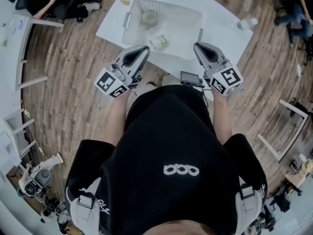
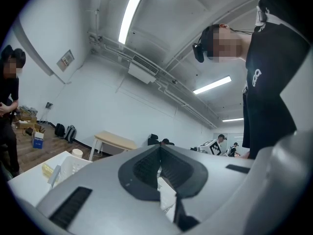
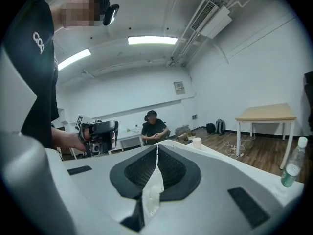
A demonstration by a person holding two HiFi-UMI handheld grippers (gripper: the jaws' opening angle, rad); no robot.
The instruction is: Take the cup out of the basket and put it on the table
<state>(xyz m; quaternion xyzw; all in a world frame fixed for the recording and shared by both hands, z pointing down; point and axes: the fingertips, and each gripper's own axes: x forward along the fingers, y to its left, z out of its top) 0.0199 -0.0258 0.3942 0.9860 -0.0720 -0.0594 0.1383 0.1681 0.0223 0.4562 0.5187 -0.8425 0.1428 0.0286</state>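
The left hand-held gripper (image 1: 145, 49) and the right hand-held gripper (image 1: 198, 46) hovered at the counter's (image 1: 222, 21) 6 o'clock edge, each with its jaws pressed together on nothing. The cup (image 1: 149, 17) sat inside the white basket (image 1: 128, 22), toward 12 o'clock. A clear cup (image 1: 159, 43) lay by the basket's 6 o'clock wall, nearer the grippers. A bottle (image 1: 247, 23) stood at the basket's 3 o'clock and a small pale cup (image 1: 126, 0) at 11 o'clock.

Probably plastic lattice basket (image 1: 131, 22), smooth matt table (image 1: 222, 19), wood-grain plank floor (image 1: 73, 58).
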